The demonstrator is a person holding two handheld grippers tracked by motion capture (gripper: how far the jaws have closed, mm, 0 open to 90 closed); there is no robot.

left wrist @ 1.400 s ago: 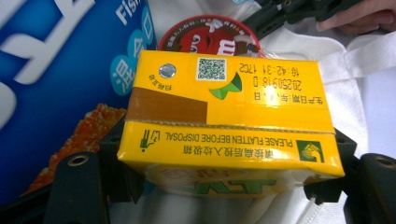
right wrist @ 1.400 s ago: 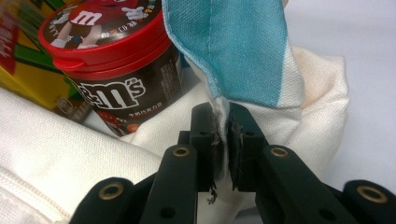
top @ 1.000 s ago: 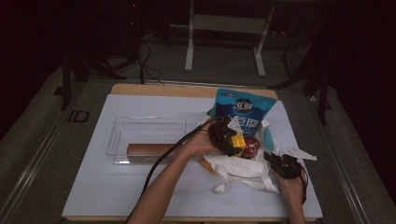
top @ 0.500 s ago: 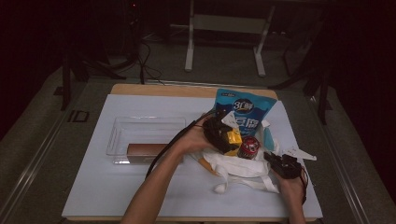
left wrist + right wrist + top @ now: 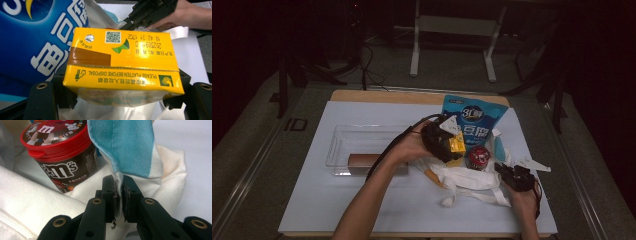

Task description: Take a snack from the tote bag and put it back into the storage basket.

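Observation:
My left gripper (image 5: 450, 146) (image 5: 122, 82) is shut on a yellow drink carton (image 5: 457, 144) (image 5: 120, 55), gripped by its two ends and held lifted just above the white cloth bag (image 5: 462, 177). A red-lidded M&M's can (image 5: 477, 157) (image 5: 60, 157) stands in the bag's mouth. My right gripper (image 5: 506, 171) (image 5: 119, 185) is shut on the bag's edge (image 5: 140, 170), where the blue lining (image 5: 125, 145) folds over. A big blue snack bag (image 5: 472, 117) (image 5: 37, 37) lies behind them.
A clear plastic tray (image 5: 343, 145) sits at the left of the white mat, with a brown box (image 5: 362, 161) at its near side. The wooden table edge (image 5: 382, 96) runs along the back. The right gripper (image 5: 150, 11) shows beyond the carton in the left gripper view.
My left gripper has carried the yellow carton up and a little left, away from the bag's mouth, uncovering the M&M's can. The right gripper has stayed put on the bag's edge.

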